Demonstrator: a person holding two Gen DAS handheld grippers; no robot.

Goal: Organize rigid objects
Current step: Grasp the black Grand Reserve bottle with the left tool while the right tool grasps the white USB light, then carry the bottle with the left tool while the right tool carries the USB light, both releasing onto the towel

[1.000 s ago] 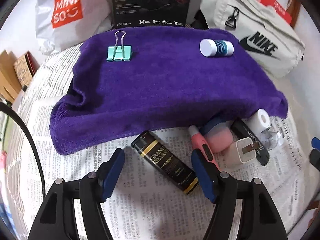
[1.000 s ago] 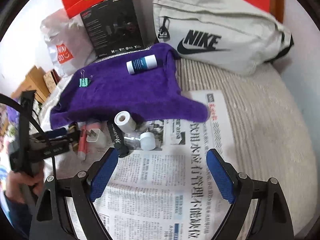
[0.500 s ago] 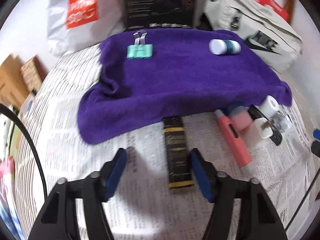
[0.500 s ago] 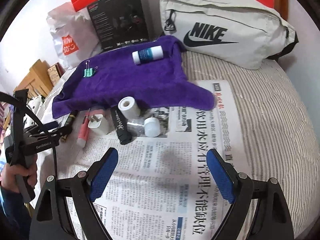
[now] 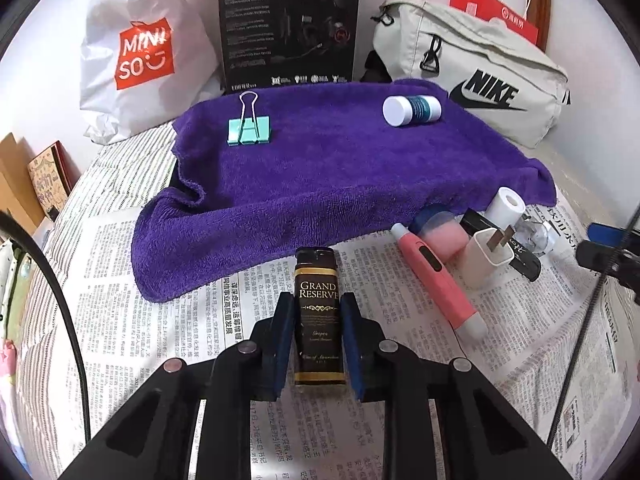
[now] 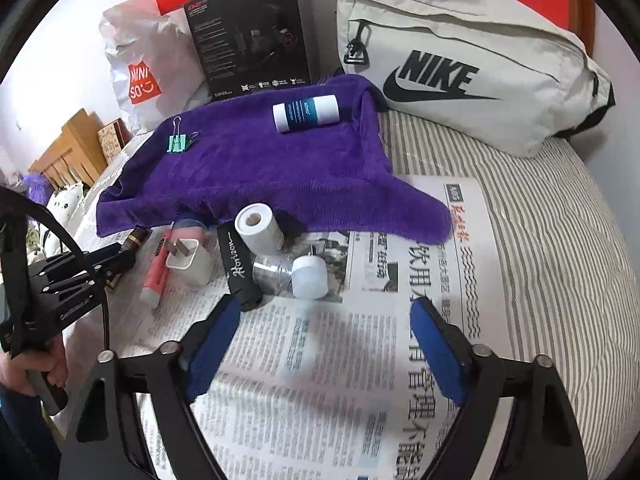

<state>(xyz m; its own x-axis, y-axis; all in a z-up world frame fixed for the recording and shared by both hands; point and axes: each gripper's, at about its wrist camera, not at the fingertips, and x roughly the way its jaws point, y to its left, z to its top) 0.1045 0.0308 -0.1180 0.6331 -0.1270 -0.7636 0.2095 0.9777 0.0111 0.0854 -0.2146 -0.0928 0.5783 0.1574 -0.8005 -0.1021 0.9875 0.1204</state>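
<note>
The left gripper (image 5: 319, 330) is clenched on a slim dark-brown rectangular bottle with gold bands and a "Grand Reserve" label (image 5: 319, 322): its blue pads (image 5: 285, 340) press the bottle's two long sides around mid-body. The bottle's long axis runs straight along the fingers, its black top pointing away from the camera toward the near hem of the purple terry towel (image 5: 320, 168), which it nearly meets. The bottle looks to lie flat on the newspaper (image 5: 132, 304); whether it has left the paper I cannot tell.

The move ahead turns on that alignment. The towel lies directly forward of the jaws, so carrying the bottle forward along its own axis would probably set it on the cloth, where a mint-green binder clip (image 5: 249, 128) and a small white-capped bottle with a teal label (image 5: 412, 109) already rest well apart, with open cloth between them.

The right gripper (image 6: 324, 344) hangs released, jaws wide and holding nothing, above newspaper. Just ahead of it lies the remaining cluster: a white paper roll (image 6: 259, 227), a black "Horizon" stick (image 6: 238, 266), a white plug adapter (image 6: 189, 261), a pink pen-shaped device (image 6: 157, 276) and a clear bottle with a white cap (image 6: 296, 274). That side is nearer the right hand.
</note>
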